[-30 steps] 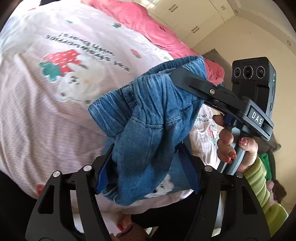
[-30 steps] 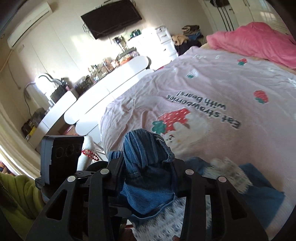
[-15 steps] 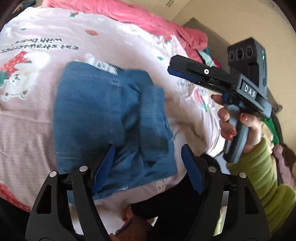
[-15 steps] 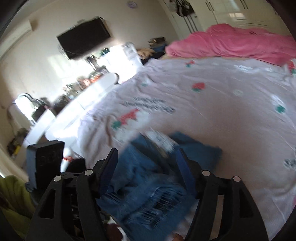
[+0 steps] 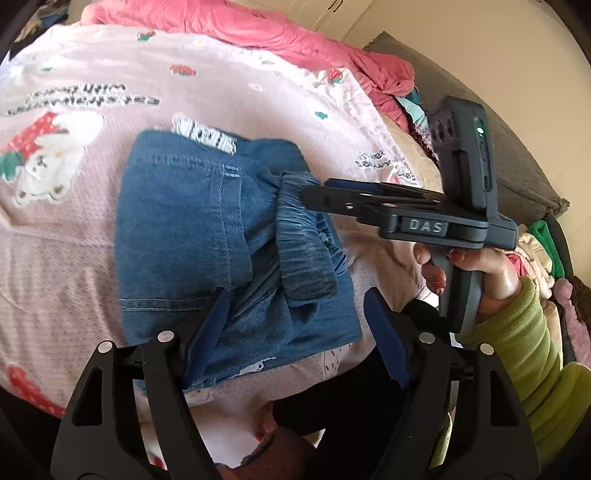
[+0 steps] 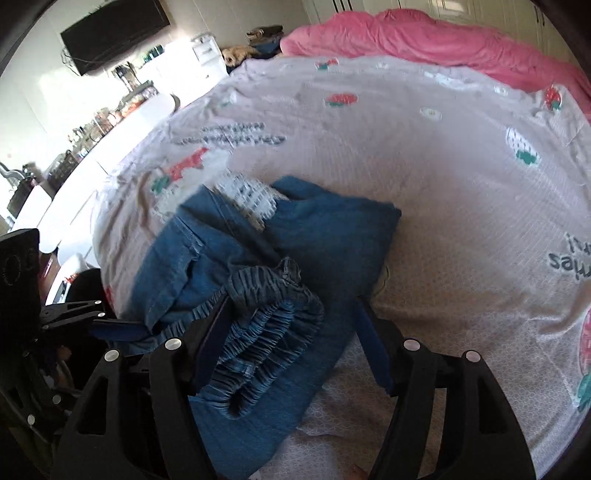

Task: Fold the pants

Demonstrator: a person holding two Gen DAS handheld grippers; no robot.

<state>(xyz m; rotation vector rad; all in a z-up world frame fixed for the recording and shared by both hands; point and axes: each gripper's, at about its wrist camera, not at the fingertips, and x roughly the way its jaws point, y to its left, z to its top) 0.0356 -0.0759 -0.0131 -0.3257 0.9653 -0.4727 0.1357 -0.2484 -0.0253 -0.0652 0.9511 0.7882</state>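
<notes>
The blue denim pants (image 5: 192,236) lie folded in a thick bundle on the pink strawberry bedspread (image 5: 258,110), near its front edge. Their gathered elastic waistband (image 6: 266,332) lies on top. My left gripper (image 5: 295,336) hovers over the near edge of the bundle. Its jaws are opening, with denim lying between the pads but not pinched. My right gripper (image 6: 291,339) stands open astride the waistband, which rests against its left pad. In the left wrist view the right gripper (image 5: 314,190) reaches in from the right, its tips at the waistband.
A crumpled pink blanket (image 6: 443,37) lies along the far side of the bed. A stack of clothes (image 5: 535,251) sits to the right by a grey cushion (image 5: 517,147). A white counter with clutter (image 6: 110,129) and a wall television (image 6: 110,33) stand left of the bed.
A second ago both grippers held the bunched pants up above the bed. The pants have since dropped flat onto the bedspread, and both grippers have let go and spread wider.
</notes>
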